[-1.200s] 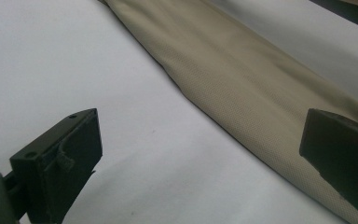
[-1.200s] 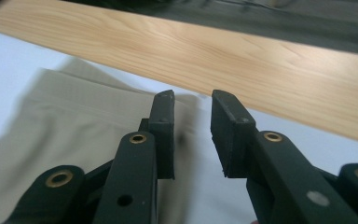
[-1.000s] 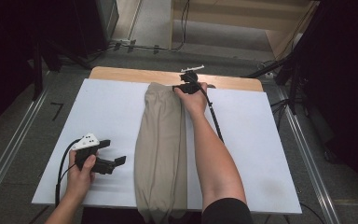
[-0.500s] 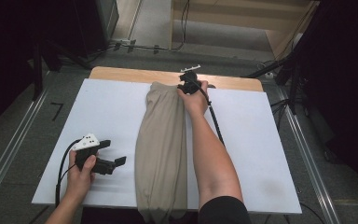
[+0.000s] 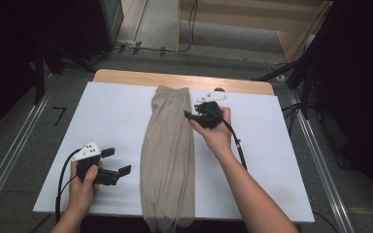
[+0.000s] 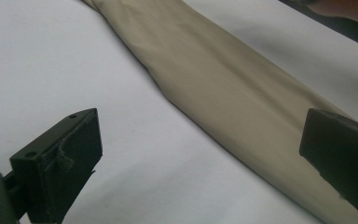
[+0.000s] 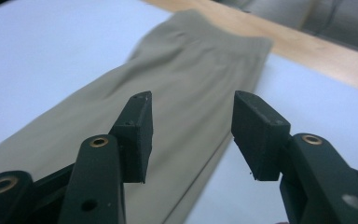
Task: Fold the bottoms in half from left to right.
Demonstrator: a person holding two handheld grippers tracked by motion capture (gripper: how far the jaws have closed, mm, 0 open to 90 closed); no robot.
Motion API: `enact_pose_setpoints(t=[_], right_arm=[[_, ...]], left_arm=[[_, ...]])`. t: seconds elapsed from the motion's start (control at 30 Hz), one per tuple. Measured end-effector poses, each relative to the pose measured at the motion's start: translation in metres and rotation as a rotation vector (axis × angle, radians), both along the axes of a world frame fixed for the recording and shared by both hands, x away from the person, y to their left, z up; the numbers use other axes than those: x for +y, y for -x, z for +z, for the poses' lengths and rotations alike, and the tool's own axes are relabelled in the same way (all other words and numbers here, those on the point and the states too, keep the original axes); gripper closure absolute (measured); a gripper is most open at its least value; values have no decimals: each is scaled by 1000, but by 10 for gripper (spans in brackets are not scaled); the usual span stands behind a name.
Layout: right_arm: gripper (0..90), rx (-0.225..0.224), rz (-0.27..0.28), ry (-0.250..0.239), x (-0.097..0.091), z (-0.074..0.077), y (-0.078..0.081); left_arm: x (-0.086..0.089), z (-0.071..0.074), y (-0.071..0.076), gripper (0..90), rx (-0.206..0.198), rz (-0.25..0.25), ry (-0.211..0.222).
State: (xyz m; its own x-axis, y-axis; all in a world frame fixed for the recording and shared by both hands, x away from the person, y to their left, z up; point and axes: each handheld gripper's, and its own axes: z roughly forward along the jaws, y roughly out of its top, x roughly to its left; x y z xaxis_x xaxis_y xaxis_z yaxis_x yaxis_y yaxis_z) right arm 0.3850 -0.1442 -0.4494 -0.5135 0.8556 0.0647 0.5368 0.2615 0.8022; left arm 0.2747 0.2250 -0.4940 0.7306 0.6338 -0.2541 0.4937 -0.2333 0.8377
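White sheet-covered table (image 5: 116,116) is spanned by folded beige fabric trousers (image 5: 169,155), judged soft, light, floppy. Right gripper (image 7: 191,135), jaws just opened, nothing held; left gripper (image 6: 200,158) is wide, empty. Waistband edge is best pinched.

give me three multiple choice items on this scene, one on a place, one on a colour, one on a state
1. Where does the folded trousers lie on the white board?
A. down its middle, front to back
B. along its left edge
C. bunched in the far right corner

2. What colour is the garment?
A. navy
B. beige
C. red

3. How stands the right gripper?
A. clamped on the cloth
B. jaws apart with nothing between them
C. lying on the floor

Answers: 1 A, the high view shows it running lengthwise between the two hands. 2 B, tan fabric shows in all views. 3 B, the right gripper view shows a gap between the pads above the cloth; its jaws have just been opening.
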Motion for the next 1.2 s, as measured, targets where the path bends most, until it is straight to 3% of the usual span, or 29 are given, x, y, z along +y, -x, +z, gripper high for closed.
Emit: enact_pose_setpoints(t=[0.03, 0.13, 0.17, 0.23, 0.3, 0.33, 0.37, 0.4, 0.43, 0.47, 0.5, 0.53, 0.6, 0.73, 0.77, 0.83, 0.9, 0.93, 1.0, 1.1, 1.2], right_arm=[[479, -3, 38, 3, -1, 0, 33], [504, 7, 92, -11, 0, -5, 75], [513, 11, 107, -2, 2, -9, 91], [549, 0, 137, 20, 6, -17, 121], [566, 13, 177, 17, 9, -24, 146], [571, 27, 177, 4, 10, -27, 158], [580, 45, 180, -15, 11, -31, 172], [580, 45, 180, -15, 11, -31, 172], [586, 57, 185, -28, 12, -33, 180], [604, 70, 187, -20, 15, -40, 203], [604, 70, 187, -20, 15, -40, 203], [611, 88, 207, -6, 20, -44, 218], [611, 86, 215, 21, 23, -47, 227], [600, 119, 223, 10, 26, -56, 239], [600, 133, 219, 27, 28, -60, 239], [602, 128, 196, 40, 25, -62, 239], [616, 121, 144, 21, 17, -61, 240], [616, 121, 144, 21, 17, -61, 240], [616, 111, 112, 43, 4, -62, 238], [620, 107, 123, -18, 2, -60, 239], [632, 99, 160, -26, 8, -57, 241]], left_arm=[[-3, 1, 6, 0, -2, -2, -1], [-12, 4, 26, 0, 7, -18, -12], [-12, 4, 26, 0, 7, -18, -12], [-19, 3, 44, 0, 17, -43, -11], [-20, 2, 49, 0, 22, -50, -10], [-25, 0, 61, 20, 33, -45, -23], [-26, -1, 66, 70, 37, -37, -30], [-26, -1, 66, 136, 37, -37, -30], [-29, -2, 73, 136, 40, -21, -43], [-31, -3, 79, 241, 45, -21, -52], [-34, -4, 85, 241, 54, -25, -54], [-38, -6, 92, 381, 70, -43, -58], [-44, -9, 98, 472, 93, -61, -75], [-53, -12, 100, 641, 118, -110, -70], [-60, -12, 99, 679, 121, -160, -80], [-64, -12, 99, 723, 120, -176, -96], [-69, -13, 99, 737, 115, -204, -123], [-69, -13, 99, 738, 115, -204, -123], [-71, -16, 98, 745, 114, -220, -170], [-71, -16, 96, 788, 116, -230, -175], [-72, -17, 92, 826, 122, -240, -181]])
